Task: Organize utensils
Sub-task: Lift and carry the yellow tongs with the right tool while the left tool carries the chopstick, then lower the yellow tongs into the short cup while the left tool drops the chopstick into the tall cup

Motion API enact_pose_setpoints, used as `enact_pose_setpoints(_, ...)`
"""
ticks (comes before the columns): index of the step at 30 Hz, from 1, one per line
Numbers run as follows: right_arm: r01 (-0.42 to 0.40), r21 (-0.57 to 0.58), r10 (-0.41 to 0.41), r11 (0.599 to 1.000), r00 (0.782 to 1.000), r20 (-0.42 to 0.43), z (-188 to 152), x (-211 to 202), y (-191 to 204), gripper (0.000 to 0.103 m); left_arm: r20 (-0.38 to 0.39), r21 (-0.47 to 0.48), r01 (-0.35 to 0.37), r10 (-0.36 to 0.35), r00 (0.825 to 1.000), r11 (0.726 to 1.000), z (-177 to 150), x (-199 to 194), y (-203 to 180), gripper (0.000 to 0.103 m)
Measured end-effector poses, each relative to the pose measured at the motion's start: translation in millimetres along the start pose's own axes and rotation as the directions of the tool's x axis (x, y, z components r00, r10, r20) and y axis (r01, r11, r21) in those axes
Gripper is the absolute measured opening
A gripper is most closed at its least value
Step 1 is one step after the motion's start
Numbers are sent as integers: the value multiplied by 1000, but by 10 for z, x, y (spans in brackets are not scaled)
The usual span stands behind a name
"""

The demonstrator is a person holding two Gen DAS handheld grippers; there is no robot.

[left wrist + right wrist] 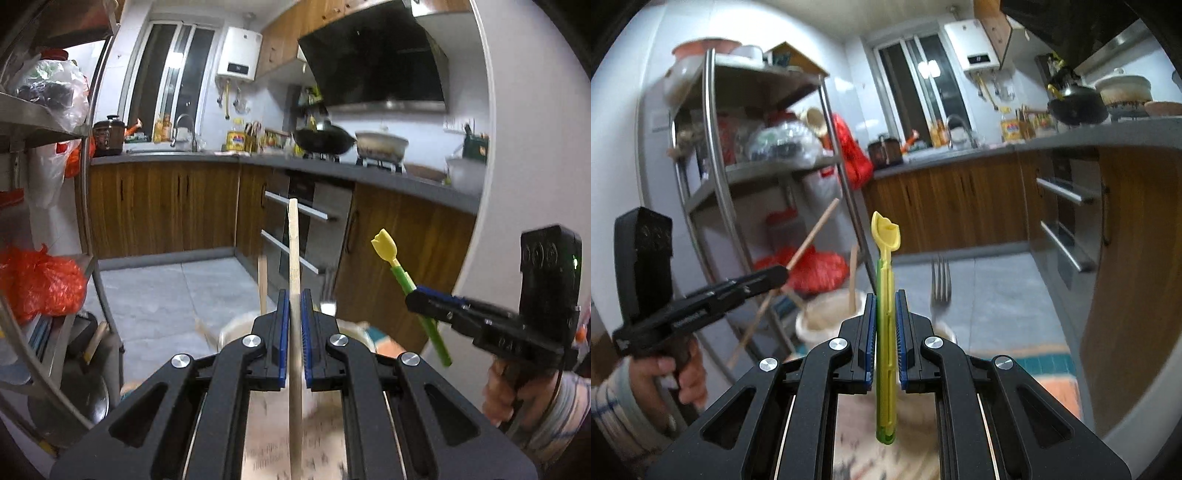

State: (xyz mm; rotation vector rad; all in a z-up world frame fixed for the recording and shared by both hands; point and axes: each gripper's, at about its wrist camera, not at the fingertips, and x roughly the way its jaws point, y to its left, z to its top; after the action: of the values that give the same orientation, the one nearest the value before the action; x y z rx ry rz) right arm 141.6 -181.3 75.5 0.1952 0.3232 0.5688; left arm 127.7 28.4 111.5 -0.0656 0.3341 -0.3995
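The left gripper (294, 314) clamps 1 wooden chopstick (293, 251) upright and the right gripper (885, 317) pinches 1 green-and-yellow plastic utensil (885, 295), both apparently raised for sorting above the blurred holder (827, 314) with its fork (940, 284); no writing is readable.

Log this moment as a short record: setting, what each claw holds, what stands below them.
setting: kitchen with counter and metal rack
left claw: shut on a wooden chopstick, upright
right claw: shut on a yellow-green utensil, yellow end up
below: blurred white cup with a chopstick in it; a fork stands beside, tines up
hands: one on each handle
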Motion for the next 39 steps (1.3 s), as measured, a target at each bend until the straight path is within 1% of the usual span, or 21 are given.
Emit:
enact_pose_setpoints(2, -11, 19, 10, 1000, 999, 42, 67, 106, -40, 11, 29, -12, 1, 0, 1000, 1000, 98, 120, 39, 6)
enact_pose_setpoints(5, -24, 60, 20, 998, 997, 76, 100, 275, -124, 11, 77, -13, -6, 7, 997, 1000, 181, 241, 27, 6)
enact_pose_setpoints(7, -37, 85, 30, 996, 996, 78, 99, 384, -173, 11, 96, -12, -9, 10, 995, 1000, 202, 309, -9, 6)
enact_pose_setpoints(10, -46, 119, 38, 992, 997, 67, 64, 557, -253, 11, 129, 19, -53, 50, 990, 998, 196, 421, -86, 6)
enact_pose_setpoints(14, -21, 108, 14, 994, 998, 61, -7, 691, -244, 11, 161, 40, -110, 102, 982, 993, 132, 539, -124, 6)
enact_pose_setpoints(16, -6, 96, 0, 995, 998, 57, -48, 733, -225, 11, 184, 57, -152, 139, 973, 987, 79, 577, -143, 6)
enact_pose_setpoints(19, 17, 68, -21, 998, 998, 56, -109, 778, -192, 11, 214, 79, -183, 163, 963, 980, 21, 593, -169, 6)
enact_pose_setpoints(21, 34, 50, -37, 998, 998, 56, -134, 808, -170, 11, 221, 95, -189, 164, 961, 977, -8, 596, -193, 6)
enact_pose_setpoints(24, 64, 12, -65, 998, 997, 47, -164, 852, -128, 11, 212, 117, -189, 161, 964, 975, -58, 604, -216, 6)
enact_pose_setpoints(27, 82, -22, -82, 996, 996, 34, -180, 866, -86, 11, 193, 108, -171, 148, 970, 979, -107, 572, -182, 6)
enact_pose_setpoints(32, 108, -103, -105, 989, 994, 30, -228, 827, -8, 11, 164, 107, -167, 148, 975, 980, -201, 509, -110, 6)
enact_pose_setpoints(36, 110, -117, -108, 987, 994, 22, -253, 776, -2, 11, 136, 83, -153, 141, 981, 985, -254, 417, -34, 6)
enact_pose_setpoints(39, 113, -106, -112, 988, 994, 13, -268, 732, -30, 11, 123, 85, -154, 143, 982, 984, -316, 323, -16, 6)
